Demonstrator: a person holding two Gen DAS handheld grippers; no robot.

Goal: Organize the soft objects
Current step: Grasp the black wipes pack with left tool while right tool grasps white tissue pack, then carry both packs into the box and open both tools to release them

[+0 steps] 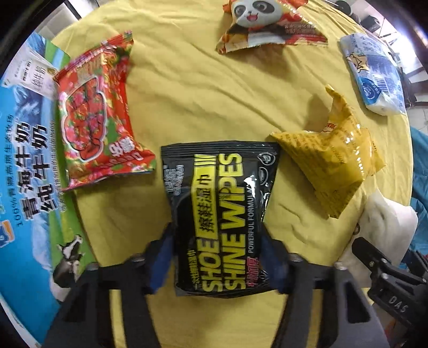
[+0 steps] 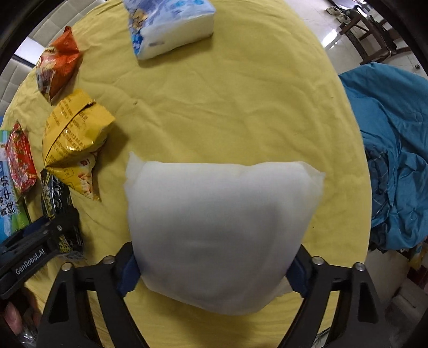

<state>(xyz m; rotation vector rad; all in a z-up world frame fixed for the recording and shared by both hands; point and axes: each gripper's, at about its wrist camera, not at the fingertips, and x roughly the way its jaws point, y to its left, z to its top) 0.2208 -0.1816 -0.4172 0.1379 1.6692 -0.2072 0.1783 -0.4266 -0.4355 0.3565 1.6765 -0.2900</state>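
Note:
My left gripper point(image 1: 216, 257) is shut on a black shoe shine wipes pack point(image 1: 219, 208), with the blue pads pressing both its sides above the yellow tablecloth point(image 1: 203, 101). My right gripper point(image 2: 214, 265) is shut on a white soft pillow-like pack point(image 2: 219, 214), also seen at the right edge of the left wrist view point(image 1: 388, 222). A red floral pack point(image 1: 93, 117), a yellow snack bag point(image 1: 331, 158), a panda snack bag point(image 1: 264, 24) and a blue tissue pack point(image 1: 374, 72) lie on the cloth.
A blue and green milk carton box point(image 1: 24, 150) lies at the left table edge. In the right wrist view, blue fabric point(image 2: 390, 150) is piled to the right of the table, and chairs point(image 2: 374, 32) stand on the tiled floor beyond.

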